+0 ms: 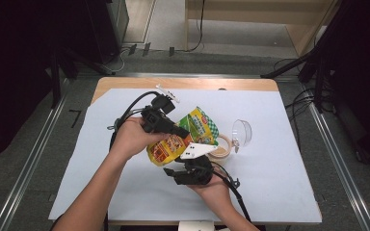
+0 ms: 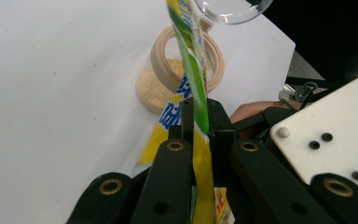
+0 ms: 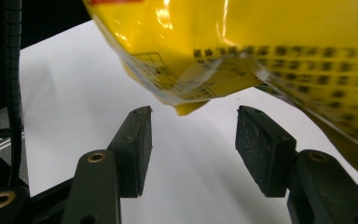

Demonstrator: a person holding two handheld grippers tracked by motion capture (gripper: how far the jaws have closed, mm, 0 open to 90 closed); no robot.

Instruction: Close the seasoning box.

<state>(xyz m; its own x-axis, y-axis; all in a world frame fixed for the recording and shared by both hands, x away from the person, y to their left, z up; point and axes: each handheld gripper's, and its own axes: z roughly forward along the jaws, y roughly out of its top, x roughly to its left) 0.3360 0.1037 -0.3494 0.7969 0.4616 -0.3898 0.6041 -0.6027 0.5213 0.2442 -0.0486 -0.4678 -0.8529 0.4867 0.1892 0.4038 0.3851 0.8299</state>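
Pouring looked partly done — the left gripper (image 2: 196,122) was clamped on the pouch (image 1: 180,137), tilted above the jar (image 2: 179,74) already holding some powder, while the right gripper (image 3: 192,140) waited with jaws apart under its bottom corner.

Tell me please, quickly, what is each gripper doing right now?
Left gripper: closed on the yellow-and-green plastic snack pouch.
Right gripper: open, empty, just beneath the pouch's bottom corner.

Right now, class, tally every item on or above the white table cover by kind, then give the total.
Snack bag: 1
Open jar of crumbs: 1
Clear lid: 1
Handheld grippers: 2, left gripper and right gripper
Total: 5
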